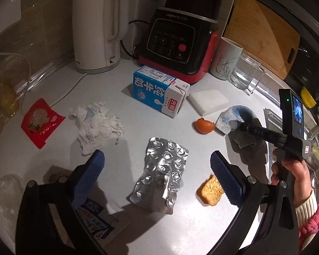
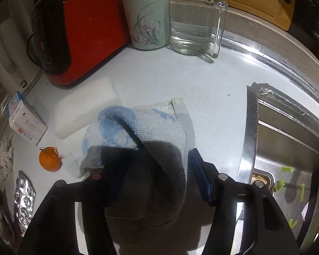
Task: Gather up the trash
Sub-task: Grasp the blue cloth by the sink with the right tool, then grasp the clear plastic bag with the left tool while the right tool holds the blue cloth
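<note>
Your left gripper hangs over the surface with its fingers spread wide and empty, and the flattened foil pill sheet lies between them, not touched by either. That sheet is the likeliest trouble: it is thin, lies almost flat against the surface and looks slippery, so if you close too high the fingers may skate over it, and if you press down hard you may only crumple it or push it away. Its long axis runs from the near edge, by the printed paper under your left finger, away toward the milk carton, leaning a little to the right as it goes; the fingers straddle its short width, which is the easier way to pinch it. Just right of the sheet a yellow food scrap sits against your right finger, and it could be dragged along or squashed when you close. Beyond the sheet, the crumpled tissue and the red wrapper lie left of the carton, and an orange peel piece right of it. Your right gripper has its fingers open around a folded towel, which is probably not trash; closing there would lift the wrong thing, and the sink edge is close beside it.
</note>
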Demonstrator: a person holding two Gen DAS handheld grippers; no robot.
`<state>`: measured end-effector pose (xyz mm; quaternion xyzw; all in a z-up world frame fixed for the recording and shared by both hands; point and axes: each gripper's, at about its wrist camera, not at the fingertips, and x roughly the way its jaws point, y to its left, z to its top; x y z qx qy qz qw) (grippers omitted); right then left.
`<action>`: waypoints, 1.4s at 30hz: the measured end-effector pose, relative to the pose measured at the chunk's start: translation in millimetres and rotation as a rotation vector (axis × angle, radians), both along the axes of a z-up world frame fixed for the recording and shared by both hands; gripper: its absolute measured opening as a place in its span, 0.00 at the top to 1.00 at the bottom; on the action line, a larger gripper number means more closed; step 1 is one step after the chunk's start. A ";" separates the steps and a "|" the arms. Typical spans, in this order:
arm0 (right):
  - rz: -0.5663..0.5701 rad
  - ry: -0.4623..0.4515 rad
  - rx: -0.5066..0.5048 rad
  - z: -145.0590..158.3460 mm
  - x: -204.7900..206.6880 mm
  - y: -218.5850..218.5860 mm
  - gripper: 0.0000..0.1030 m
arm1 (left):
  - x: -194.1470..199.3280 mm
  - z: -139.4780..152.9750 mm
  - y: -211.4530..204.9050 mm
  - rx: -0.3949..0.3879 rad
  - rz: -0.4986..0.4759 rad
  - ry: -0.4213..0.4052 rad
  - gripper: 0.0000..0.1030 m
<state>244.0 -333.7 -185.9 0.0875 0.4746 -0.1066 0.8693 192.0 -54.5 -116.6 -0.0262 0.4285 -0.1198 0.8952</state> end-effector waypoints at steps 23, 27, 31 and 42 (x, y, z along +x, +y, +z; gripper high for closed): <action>0.283 -0.204 0.031 118.6 -196.6 109.3 0.90 | -130.5 33.7 91.0 0.075 0.264 -0.063 0.07; 0.384 -0.205 0.092 126.0 -219.0 153.0 0.90 | -137.6 24.7 139.8 0.119 0.365 -0.047 0.07; 0.480 -0.191 0.132 125.3 -221.7 195.9 0.90 | -121.2 3.3 187.3 0.154 0.445 -0.010 0.07; 0.617 -0.181 0.161 124.7 -191.9 261.9 0.90 | -61.3 -55.1 245.8 0.097 0.485 0.191 0.55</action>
